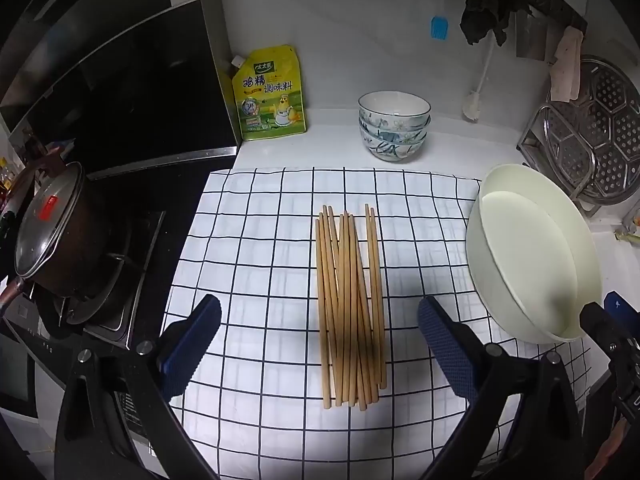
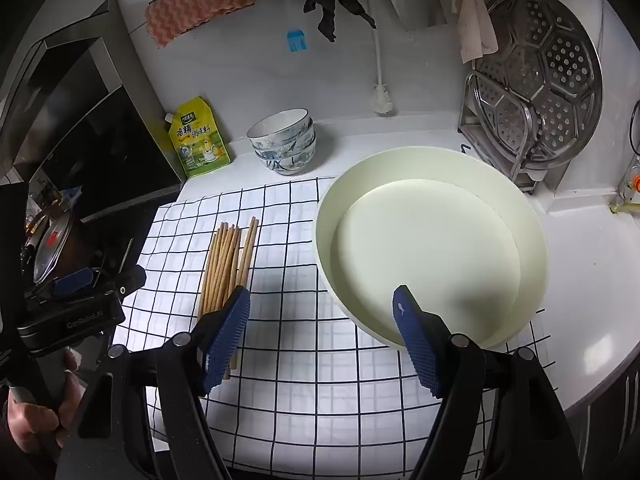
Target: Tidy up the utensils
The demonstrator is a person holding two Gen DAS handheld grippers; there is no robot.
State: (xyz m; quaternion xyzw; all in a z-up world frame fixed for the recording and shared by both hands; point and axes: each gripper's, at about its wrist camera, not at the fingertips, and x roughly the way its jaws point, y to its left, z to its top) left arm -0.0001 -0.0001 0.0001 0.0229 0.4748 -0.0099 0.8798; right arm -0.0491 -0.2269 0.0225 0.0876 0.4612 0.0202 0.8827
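Observation:
A bundle of several wooden chopsticks (image 1: pixel 350 304) lies on a white checked cloth (image 1: pixel 256 264); it also shows in the right wrist view (image 2: pixel 228 260). My left gripper (image 1: pixel 320 344) is open and empty, its blue pads either side of the chopsticks' near end, above them. My right gripper (image 2: pixel 320 336) is open and empty, above the cloth, between the chopsticks and a stack of pale cream plates (image 2: pixel 432 248). Its right pad overlaps the plates' near rim. The plates also show in the left wrist view (image 1: pixel 528 256).
Stacked patterned bowls (image 1: pixel 394 124) and a yellow seasoning pouch (image 1: pixel 272 92) stand at the back by the wall. A lidded pot (image 1: pixel 52 232) sits on the stove at left. A metal rack with a steamer tray (image 2: pixel 536 80) stands at right. The other gripper (image 2: pixel 72 308) shows at left.

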